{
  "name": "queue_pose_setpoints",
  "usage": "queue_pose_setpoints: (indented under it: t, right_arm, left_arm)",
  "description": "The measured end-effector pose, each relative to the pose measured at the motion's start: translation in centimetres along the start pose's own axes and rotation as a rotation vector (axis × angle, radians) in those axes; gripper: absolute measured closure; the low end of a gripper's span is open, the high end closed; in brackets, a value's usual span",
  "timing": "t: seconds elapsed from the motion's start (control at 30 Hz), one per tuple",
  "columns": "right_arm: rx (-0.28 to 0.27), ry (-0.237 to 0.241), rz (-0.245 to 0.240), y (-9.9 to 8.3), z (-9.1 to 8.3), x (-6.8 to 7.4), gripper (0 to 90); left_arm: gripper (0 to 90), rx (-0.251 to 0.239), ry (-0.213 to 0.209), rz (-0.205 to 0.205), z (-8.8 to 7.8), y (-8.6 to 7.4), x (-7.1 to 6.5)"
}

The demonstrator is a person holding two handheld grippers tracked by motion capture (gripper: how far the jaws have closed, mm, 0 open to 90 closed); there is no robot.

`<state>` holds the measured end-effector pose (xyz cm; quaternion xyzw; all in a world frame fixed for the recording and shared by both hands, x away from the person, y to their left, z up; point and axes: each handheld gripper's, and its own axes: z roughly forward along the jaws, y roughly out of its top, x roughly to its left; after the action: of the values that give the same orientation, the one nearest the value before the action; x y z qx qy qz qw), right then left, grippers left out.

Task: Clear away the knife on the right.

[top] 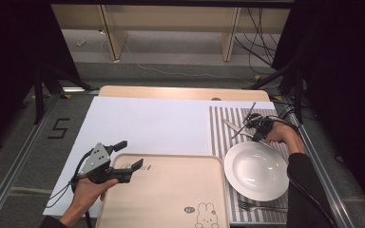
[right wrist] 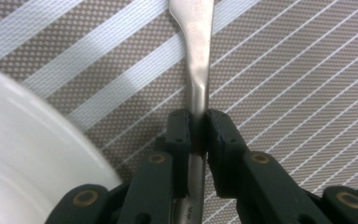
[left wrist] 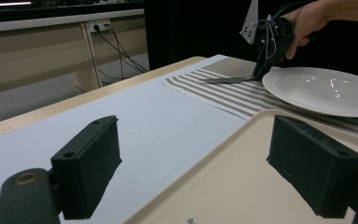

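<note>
A metal table knife [right wrist: 196, 46] lies on the striped placemat [right wrist: 284, 70], and my right gripper [right wrist: 197, 126] is shut on its handle, a black pad on each side. From above, that gripper [top: 255, 134] sits just beyond the white plate [top: 256, 171], with the knife's blade [top: 231, 126] pointing left. My left gripper [top: 129, 154] hangs open over the left rim of the beige tray [top: 171, 190]. In its own view its jaws stand wide apart, with nothing in the gripper [left wrist: 200, 163], which looks along the tray [left wrist: 242, 177] toward the plate [left wrist: 326, 88] and the right gripper [left wrist: 259, 74].
A fork [top: 261, 206] lies on the placemat in front of the plate. A white sheet [top: 147, 123] covers the table's left and middle. Metal rails run along both sides of the table. Cables trail on the floor behind.
</note>
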<state>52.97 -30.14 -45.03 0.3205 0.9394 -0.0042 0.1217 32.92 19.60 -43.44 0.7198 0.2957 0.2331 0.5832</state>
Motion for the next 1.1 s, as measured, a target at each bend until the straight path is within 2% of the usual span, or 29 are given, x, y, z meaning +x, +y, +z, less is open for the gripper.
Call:
queue_pose_setpoints:
  t: [0.13, 0.37, 0.47, 0.53, 0.7, 0.8, 0.83, 0.87, 0.93, 0.97, 1.1]
  right_arm:
    - [-0.014, -0.038, 0.021, 0.3, -0.3, -0.3, 79.8]
    - [-0.069, -0.09, 0.021, 0.9, -1.7, -0.9, 79.9]
    - [-0.095, -0.109, 0.062, 1.1, -2.5, -1.2, 79.9]
    - [-0.121, -0.118, 0.058, 1.2, -2.9, -1.4, 79.9]
    - [-0.191, -0.082, 0.104, 1.3, -3.7, -1.4, 79.9]
    - [-0.236, -0.048, 0.148, 1.3, -3.9, -1.6, 79.9]
    - [-0.242, -0.038, 0.181, 1.3, -3.9, -1.4, 80.0]
    - [-0.253, -0.036, 0.178, 1.3, -3.9, -1.5, 80.0]
    - [-0.28, -0.006, 0.215, 1.2, -4.1, -1.6, 80.0]
    - [-0.281, 0.014, 0.258, 1.2, -4.2, -1.4, 80.0]
    - [-0.36, 0.059, 0.288, 1.0, -4.4, -1.7, 80.0]
  left_arm:
    - [15.9, 0.0, 0.0, -0.002, 0.0, 0.0, 0.1]
    - [15.9, 0.0, 0.004, 0.0, -0.1, 0.0, 0.0]
    - [16.0, 0.0, 0.006, 0.002, -0.1, 0.0, 0.1]
    - [16.0, 0.0, 0.006, 0.002, -0.1, 0.0, 0.1]
    - [16.0, 0.001, 0.006, 0.002, -0.1, 0.0, 0.1]
    - [16.0, 0.003, 0.009, 0.005, -0.1, 0.0, 0.1]
    - [16.2, 0.005, 0.011, 0.007, -0.1, 0.0, 0.1]
    - [16.2, 0.006, 0.01, 0.006, -0.1, 0.0, 0.1]
    - [16.2, 0.003, 0.01, 0.002, -0.1, 0.0, 0.1]
    - [16.2, 0.003, 0.011, 0.001, -0.1, 0.0, 0.1]
    - [16.2, 0.004, 0.012, 0.001, -0.1, 0.0, 0.1]
